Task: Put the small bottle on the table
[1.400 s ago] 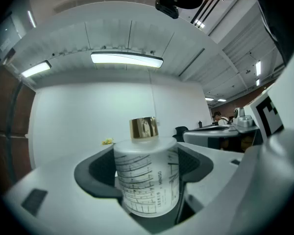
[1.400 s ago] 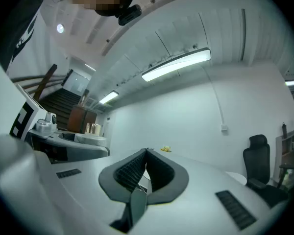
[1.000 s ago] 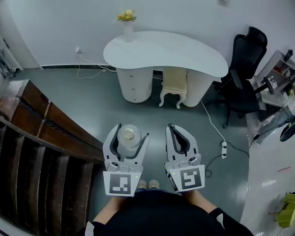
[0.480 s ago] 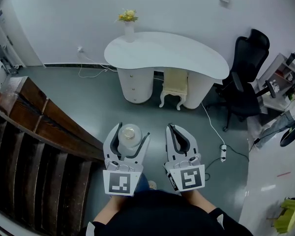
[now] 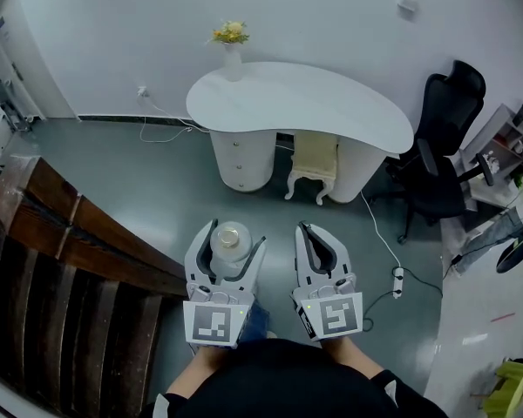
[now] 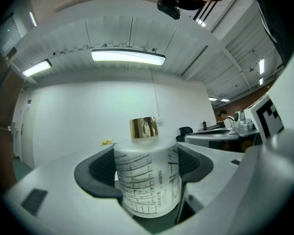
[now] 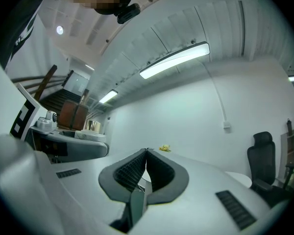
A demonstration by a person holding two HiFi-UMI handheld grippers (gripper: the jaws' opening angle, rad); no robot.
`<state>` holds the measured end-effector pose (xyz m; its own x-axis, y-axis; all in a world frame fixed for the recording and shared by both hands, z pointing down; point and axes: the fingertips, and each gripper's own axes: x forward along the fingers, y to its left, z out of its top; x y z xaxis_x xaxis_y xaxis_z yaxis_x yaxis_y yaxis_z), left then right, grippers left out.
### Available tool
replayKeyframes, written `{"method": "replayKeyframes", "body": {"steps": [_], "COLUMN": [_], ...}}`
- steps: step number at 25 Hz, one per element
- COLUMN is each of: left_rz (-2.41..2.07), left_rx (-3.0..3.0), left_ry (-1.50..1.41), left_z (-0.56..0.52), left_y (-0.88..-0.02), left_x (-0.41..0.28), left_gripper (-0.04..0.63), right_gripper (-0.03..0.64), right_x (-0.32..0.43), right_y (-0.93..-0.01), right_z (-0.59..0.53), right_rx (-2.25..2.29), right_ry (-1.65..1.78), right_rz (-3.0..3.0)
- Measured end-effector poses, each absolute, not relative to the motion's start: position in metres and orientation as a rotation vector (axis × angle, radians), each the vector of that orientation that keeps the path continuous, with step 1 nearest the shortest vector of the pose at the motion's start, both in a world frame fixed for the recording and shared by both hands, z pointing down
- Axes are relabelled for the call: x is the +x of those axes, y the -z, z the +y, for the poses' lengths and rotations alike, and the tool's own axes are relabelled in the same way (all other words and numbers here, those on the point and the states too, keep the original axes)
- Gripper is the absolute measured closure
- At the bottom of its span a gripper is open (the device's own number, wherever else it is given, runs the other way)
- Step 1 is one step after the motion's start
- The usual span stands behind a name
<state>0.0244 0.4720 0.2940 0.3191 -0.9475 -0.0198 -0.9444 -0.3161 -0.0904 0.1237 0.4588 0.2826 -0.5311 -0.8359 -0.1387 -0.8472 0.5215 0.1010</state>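
While the left tool clamps the small bottle, right tool clenched empty, flowers in vase on table.

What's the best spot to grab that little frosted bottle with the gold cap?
Grip the small bottle by its wide round body, from the side, as the left gripper's fingers clamp it now. The gold cap is far narrower, likely slippier.

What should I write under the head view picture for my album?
The left gripper holds a small frosted bottle; the right gripper is shut and empty; the white table stands ahead.
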Motion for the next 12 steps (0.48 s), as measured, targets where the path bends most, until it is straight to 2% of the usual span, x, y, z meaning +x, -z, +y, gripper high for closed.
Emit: {"method": "replayKeyframes", "body": {"steps": [12], "left_rz": [1.708], "left_rx": [-2.531], "left_ry": [0.065], "left_z": [0.338], "left_y": [-0.295], "left_x": [-0.022], "left_gripper": [0.252], "right_gripper": [0.594], "right_x": [0.069], "right_y": [-0.28], "right_z": [0.322], "right_rx": [-1.53], "right_ry": [-0.251], "right_rz": [2.666]}}
